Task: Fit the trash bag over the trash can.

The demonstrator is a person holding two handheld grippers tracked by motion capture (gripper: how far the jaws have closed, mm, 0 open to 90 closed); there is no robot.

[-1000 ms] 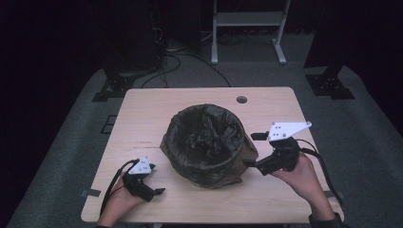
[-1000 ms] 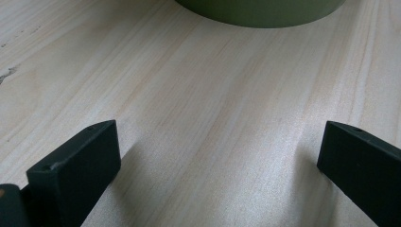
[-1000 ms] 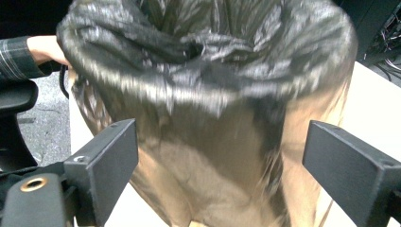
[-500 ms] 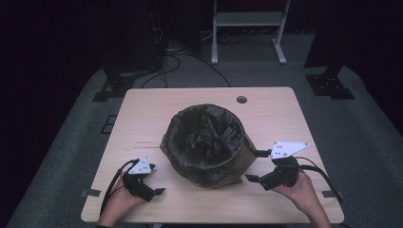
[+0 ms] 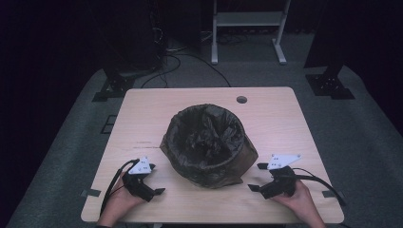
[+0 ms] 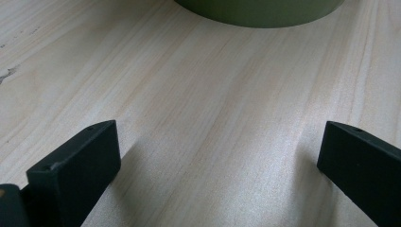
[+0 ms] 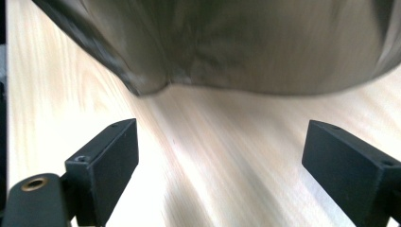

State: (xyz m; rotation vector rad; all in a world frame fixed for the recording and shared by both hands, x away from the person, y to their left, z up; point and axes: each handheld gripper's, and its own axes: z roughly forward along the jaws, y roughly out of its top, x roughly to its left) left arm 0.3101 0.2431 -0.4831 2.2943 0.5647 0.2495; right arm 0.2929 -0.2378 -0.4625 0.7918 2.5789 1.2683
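High view: table (image 5: 157, 114) is carrying the bin (image 5: 207, 142) at its centre, standing upright, bag-lined mouth facing up. Left gripper (image 5: 154, 183) and right gripper (image 5: 254, 177) are resting low at the near edge, flanking it, jaws spread, gripping nothing, pointing inward toward it.

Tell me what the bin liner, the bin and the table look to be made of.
Bin liner: thin dark plastic film, slightly glossy, crumpled and draped over the rim. Bin: probably plastic, with a smooth matte olive-green wall. Table: pale wood or wood-look laminate, matte, with long straight grain lines.
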